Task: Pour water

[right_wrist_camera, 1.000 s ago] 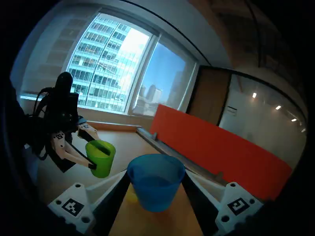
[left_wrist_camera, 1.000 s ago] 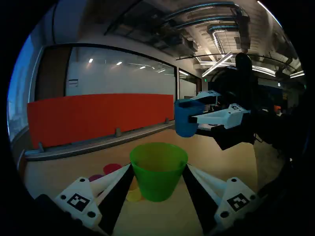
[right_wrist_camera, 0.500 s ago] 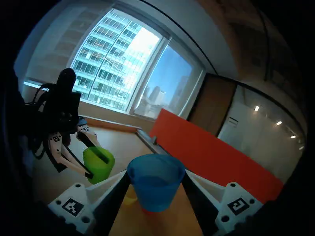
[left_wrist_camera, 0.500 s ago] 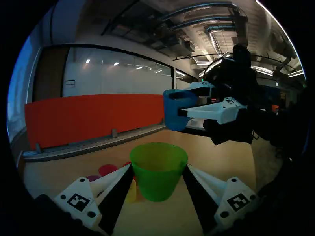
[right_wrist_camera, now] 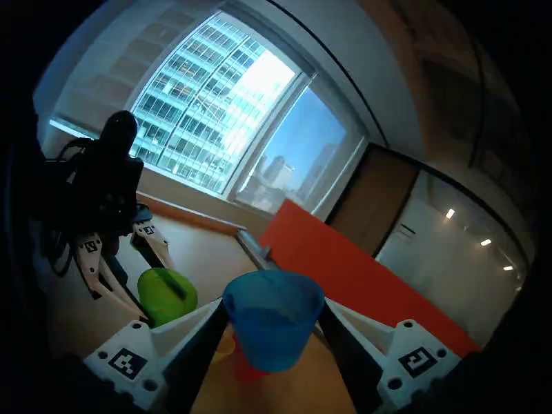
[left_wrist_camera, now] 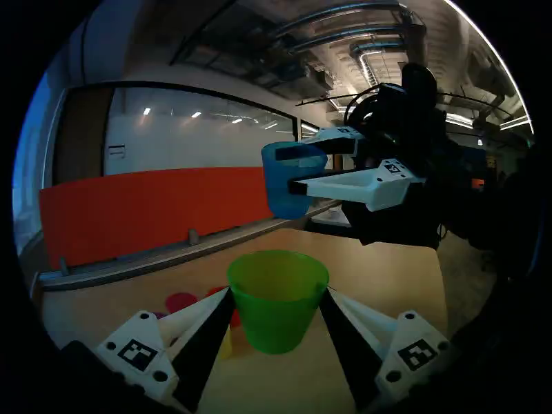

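In the left gripper view my left gripper [left_wrist_camera: 276, 303] is shut on an upright green cup [left_wrist_camera: 278, 300]. Above and slightly behind it hangs a blue cup [left_wrist_camera: 290, 178], held by my right gripper [left_wrist_camera: 293, 169], whose white fingers reach in from the right. In the right gripper view the right gripper [right_wrist_camera: 274, 331] is shut on the blue cup [right_wrist_camera: 273, 328], which holds water. Lower left there, the green cup [right_wrist_camera: 167, 295] sits in the left gripper [right_wrist_camera: 162, 293].
A wooden table [left_wrist_camera: 386, 272] lies below, with small red, pink and yellow cups [left_wrist_camera: 181, 302] on it. An orange partition [left_wrist_camera: 152, 207] runs along the table's far side. Large windows [right_wrist_camera: 214, 131] fill the wall behind the left gripper.
The blue cup has risen and moved left, ending higher over the green cup. In the right gripper view the green cup has dropped lower.
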